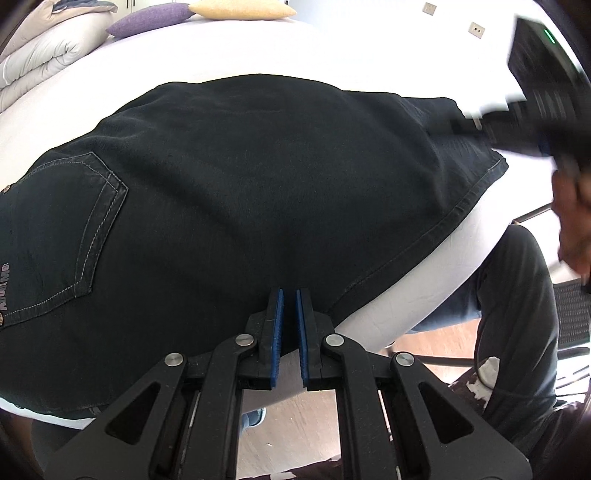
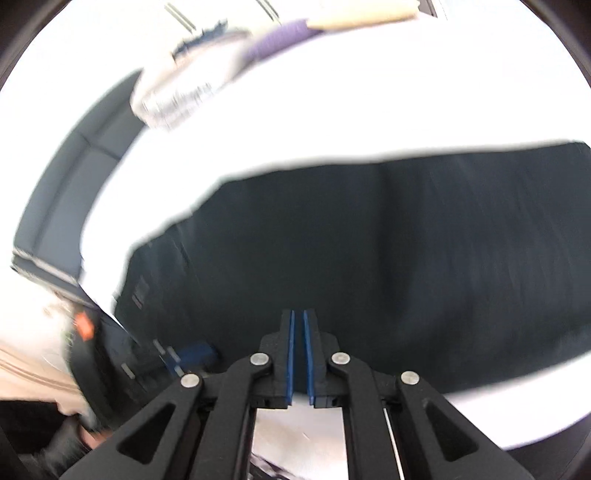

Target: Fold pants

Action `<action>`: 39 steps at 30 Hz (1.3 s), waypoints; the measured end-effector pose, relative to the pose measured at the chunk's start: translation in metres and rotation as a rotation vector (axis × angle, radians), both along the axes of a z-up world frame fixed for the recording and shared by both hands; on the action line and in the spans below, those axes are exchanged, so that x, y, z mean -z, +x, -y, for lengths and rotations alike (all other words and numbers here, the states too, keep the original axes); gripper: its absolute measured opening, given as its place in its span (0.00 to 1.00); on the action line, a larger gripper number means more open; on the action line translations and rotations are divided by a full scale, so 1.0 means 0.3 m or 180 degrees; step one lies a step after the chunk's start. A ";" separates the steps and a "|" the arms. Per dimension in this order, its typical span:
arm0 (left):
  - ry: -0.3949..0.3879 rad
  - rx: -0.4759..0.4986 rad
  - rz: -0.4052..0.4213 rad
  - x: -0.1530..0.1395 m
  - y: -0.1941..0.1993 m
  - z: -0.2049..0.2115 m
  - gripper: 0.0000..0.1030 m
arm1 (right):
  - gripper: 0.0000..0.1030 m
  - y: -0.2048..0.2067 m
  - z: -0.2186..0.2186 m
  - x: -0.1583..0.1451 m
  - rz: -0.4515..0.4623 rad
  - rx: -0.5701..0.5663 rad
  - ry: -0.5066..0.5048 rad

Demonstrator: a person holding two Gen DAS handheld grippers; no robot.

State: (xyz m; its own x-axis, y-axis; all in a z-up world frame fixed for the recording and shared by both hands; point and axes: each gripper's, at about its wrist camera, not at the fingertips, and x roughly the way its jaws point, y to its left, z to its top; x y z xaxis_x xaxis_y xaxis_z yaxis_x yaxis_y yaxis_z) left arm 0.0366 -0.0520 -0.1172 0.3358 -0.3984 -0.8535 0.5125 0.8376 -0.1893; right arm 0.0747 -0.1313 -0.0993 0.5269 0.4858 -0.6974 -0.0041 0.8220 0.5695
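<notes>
Black pants (image 1: 240, 177) lie flat on the white bed (image 1: 295, 48), with a stitched back pocket (image 1: 88, 221) at the left and a hemmed edge (image 1: 461, 206) at the right. My left gripper (image 1: 289, 292) hovers over their near edge, blue pads almost together and nothing between them. In the right wrist view, which is blurred, the same pants (image 2: 369, 240) fill the middle. My right gripper (image 2: 298, 313) is shut above them with nothing in it. It also appears in the left wrist view as a black blur, the right gripper (image 1: 546, 92), at the top right over the pants' far corner.
A purple pillow (image 1: 147, 20), a yellow pillow (image 1: 240, 9) and a folded duvet (image 1: 37, 55) lie at the head of the bed. The person's leg (image 1: 517, 295) and a hand (image 1: 576, 221) are at the right, above the wooden floor (image 1: 288, 424). A dark bed frame (image 2: 74, 184) curves along the left.
</notes>
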 end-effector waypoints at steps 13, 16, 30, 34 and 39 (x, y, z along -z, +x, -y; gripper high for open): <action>-0.0159 -0.0103 -0.0137 0.017 0.018 -0.036 0.06 | 0.00 0.180 0.234 0.252 -0.0492 0.0643 0.0549; -0.0169 -0.0103 -0.0134 0.021 0.022 -0.036 0.06 | 0.00 0.201 0.369 0.270 -0.0298 0.0846 0.0576; -0.0267 -0.0148 -0.0078 0.036 -0.005 -0.121 0.07 | 0.29 0.029 0.473 0.031 0.0303 0.1543 0.0160; -0.0270 -0.0159 -0.0073 0.023 -0.016 -0.127 0.06 | 0.38 0.010 0.220 0.133 0.0141 0.0878 0.0474; -0.0261 -0.0165 -0.0053 0.011 -0.025 -0.131 0.06 | 0.00 -0.102 0.300 0.276 0.0019 0.1142 0.0690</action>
State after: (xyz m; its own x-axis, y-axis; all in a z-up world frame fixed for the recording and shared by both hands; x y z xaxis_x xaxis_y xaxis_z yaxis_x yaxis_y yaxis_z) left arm 0.0290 -0.0126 -0.1206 0.3439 -0.4496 -0.8244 0.4652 0.8442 -0.2664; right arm 0.0440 -0.2213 -0.1822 0.6932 0.4059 -0.5957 0.2569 0.6330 0.7303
